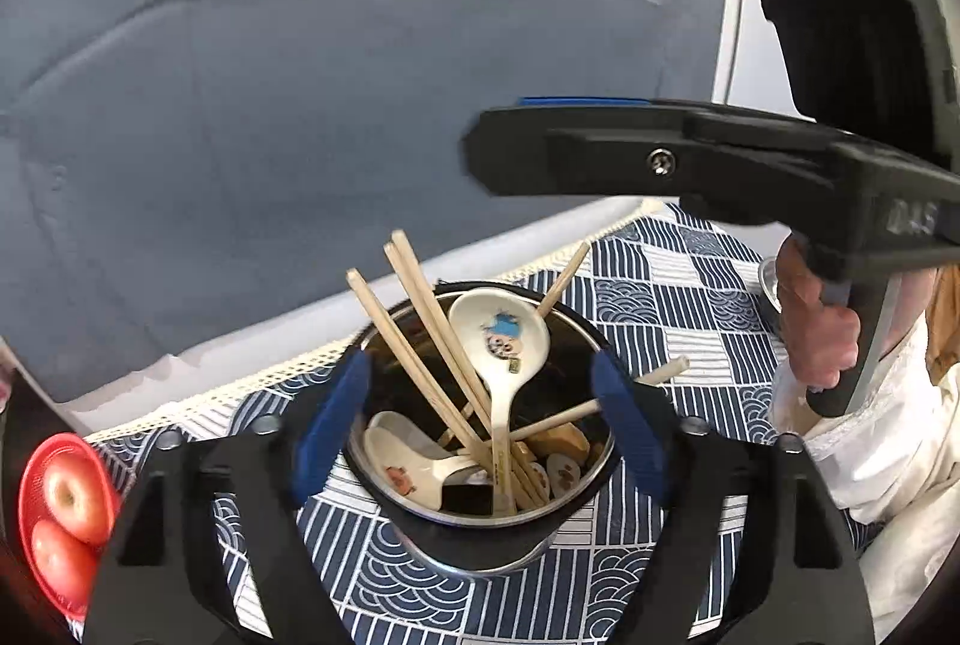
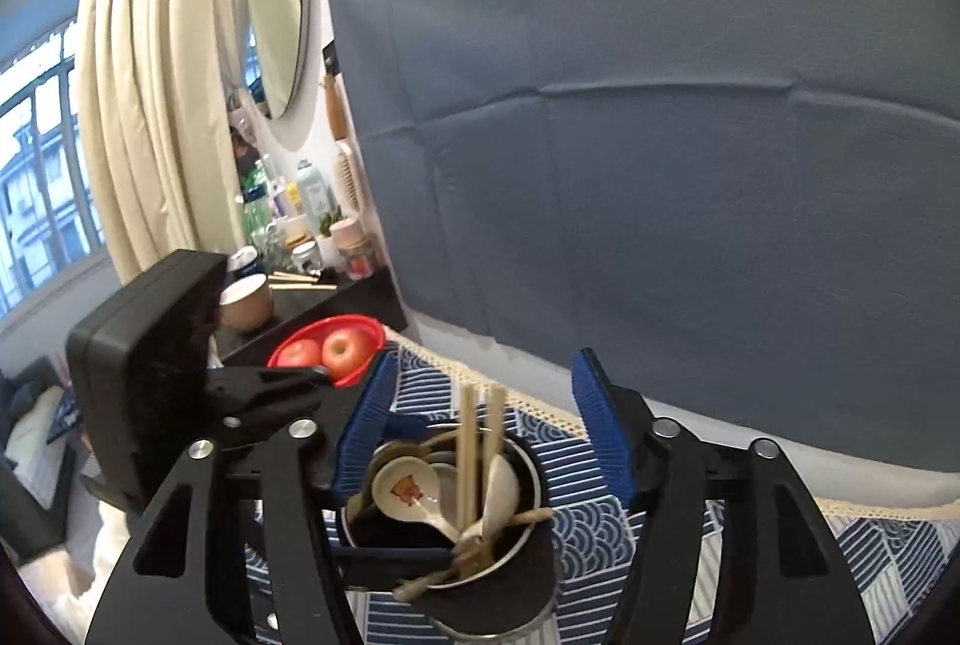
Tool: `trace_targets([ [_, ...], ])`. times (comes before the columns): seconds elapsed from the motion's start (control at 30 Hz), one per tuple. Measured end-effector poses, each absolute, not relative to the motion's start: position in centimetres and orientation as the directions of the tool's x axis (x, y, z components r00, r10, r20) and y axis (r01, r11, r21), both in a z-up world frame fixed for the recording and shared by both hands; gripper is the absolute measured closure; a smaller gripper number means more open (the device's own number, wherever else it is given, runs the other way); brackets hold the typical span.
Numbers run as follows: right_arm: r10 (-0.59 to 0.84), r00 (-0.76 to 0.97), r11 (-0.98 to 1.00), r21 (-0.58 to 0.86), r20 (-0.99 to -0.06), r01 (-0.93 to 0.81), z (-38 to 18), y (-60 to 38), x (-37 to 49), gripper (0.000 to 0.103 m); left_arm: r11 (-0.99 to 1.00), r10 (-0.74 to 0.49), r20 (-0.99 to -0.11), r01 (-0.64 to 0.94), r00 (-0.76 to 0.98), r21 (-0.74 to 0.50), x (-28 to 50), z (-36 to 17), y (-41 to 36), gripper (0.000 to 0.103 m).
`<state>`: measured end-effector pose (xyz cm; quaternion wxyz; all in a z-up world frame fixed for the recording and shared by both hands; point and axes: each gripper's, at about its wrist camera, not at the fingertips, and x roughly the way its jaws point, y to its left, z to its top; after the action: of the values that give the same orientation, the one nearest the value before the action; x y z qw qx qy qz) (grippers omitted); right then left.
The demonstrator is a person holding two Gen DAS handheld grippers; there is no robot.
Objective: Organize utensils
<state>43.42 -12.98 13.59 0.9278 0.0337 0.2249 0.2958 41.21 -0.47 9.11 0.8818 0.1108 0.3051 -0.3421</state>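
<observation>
backdrop: grey-blue cloth point(image 1: 360, 75) hangs behind the table; cream curtain point(image 2: 150, 105), a round mirror point(image 2: 273, 9) and a window stand off to the left in the right wrist view.
surface: blue-and-white patterned tablecloth point(image 1: 690, 297) with a cream lace edge.
utensil pot point(image 1: 480, 537): metal cup with a dark sleeve, upright on the cloth, sitting between the blue pads of both claws in their own views.
contents: wooden chopsticks point(image 1: 420, 339) lean up and out toward the far rim; a white ceramic spoon point(image 1: 501, 339) with a cartoon print stands bowl-up among them; a second white spoon point(image 1: 402, 459) lies lower, on the left pad's side.
left gripper point(image 1: 480, 423): released, jaws spread wide on either side of the pot's rim, pads clear of the metal; nothing is clasped. it tilts down over the pot from the near side.
right gripper point(image 2: 480, 441): released too, jaws apart and flanking the pot, pads not pressing on it. in the left wrist view its black body reaches across above the pot, roughly level, coming from the right.
hand point(image 1: 822, 321): wrapped round the right gripper's handle, a white sleeve below it.
red bowl point(image 2: 327, 345): holds two apples point(image 2: 342, 348), beyond the left pad of the right gripper, well apart from the pot.
</observation>
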Motion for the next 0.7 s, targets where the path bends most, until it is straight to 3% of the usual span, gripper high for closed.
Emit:
trace_targets([
  [0.13, 0.548, 0.737, 0.834, 0.193, -0.397, -0.516, 13.8, -13.7, 42.9, 0.026, 0.754, -0.543, -0.577, 0.656, 0.610, -0.017, 39.5, 10.0, 0.3, 0.008],
  [0.2, 0.529, 0.749, 0.846, 0.178, -0.400, -0.503, 14.0, -14.0, 42.3, 0.018, 0.766, -0.529, -0.573, 0.643, 0.627, -0.004, 38.7, 10.1, 0.6, 0.006],
  [0.5, 0.501, 0.751, 0.861, 0.160, -0.430, -0.482, 13.5, -15.4, 39.2, 0.015, 0.840, -0.404, -0.590, 0.538, 0.699, 0.063, 34.7, 9.1, 0.9, 0.006],
  [0.7, 0.484, 0.749, 0.870, 0.152, -0.453, -0.470, 12.5, -16.8, 36.3, 0.015, 0.884, -0.376, -0.554, 0.467, 0.743, 0.027, 31.5, 8.0, 1.4, 0.006],
])
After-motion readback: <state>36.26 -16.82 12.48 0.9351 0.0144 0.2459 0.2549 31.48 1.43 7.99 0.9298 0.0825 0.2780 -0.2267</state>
